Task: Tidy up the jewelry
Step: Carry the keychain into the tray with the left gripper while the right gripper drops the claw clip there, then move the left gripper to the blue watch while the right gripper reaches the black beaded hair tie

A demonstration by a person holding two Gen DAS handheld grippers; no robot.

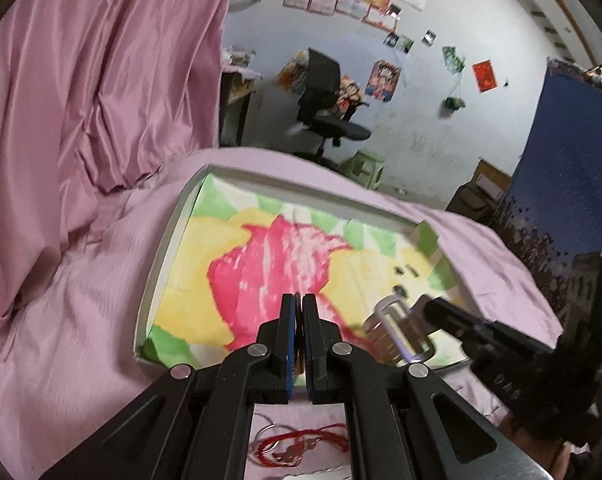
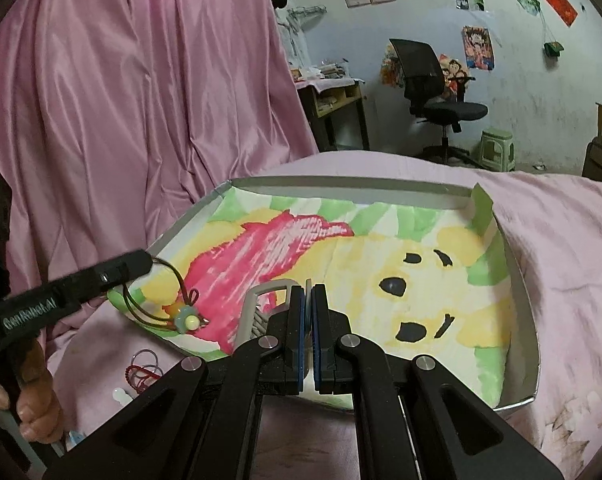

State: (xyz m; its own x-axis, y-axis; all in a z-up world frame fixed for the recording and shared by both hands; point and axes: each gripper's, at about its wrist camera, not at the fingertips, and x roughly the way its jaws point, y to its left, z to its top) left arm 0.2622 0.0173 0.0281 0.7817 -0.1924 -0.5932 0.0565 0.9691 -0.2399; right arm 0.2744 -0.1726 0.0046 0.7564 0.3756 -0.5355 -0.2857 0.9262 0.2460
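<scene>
A shallow tray (image 1: 157, 276) (image 2: 341, 181), lined with a painted bear picture, lies on the pink bedsheet. My left gripper (image 1: 299, 300) (image 2: 145, 259) is shut on a brown cord necklace. Its flower bead pendant (image 2: 188, 321) hangs over the tray's near left corner. In the left wrist view only a dark sliver of cord shows between the pads. My right gripper (image 2: 309, 292) (image 1: 431, 305) is shut on a silver metal bracelet (image 2: 253, 304) (image 1: 393, 334), held just above the tray's lining at its near side.
A red cord bracelet (image 1: 301, 446) (image 2: 141, 374), thin rings (image 2: 145, 356) and small pale pieces lie loose on the sheet in front of the tray. A pink curtain (image 2: 121, 80) hangs on the left. An office chair (image 2: 433, 92) and a green stool (image 2: 497, 148) stand behind. A hand (image 2: 29, 412) grips the left handle.
</scene>
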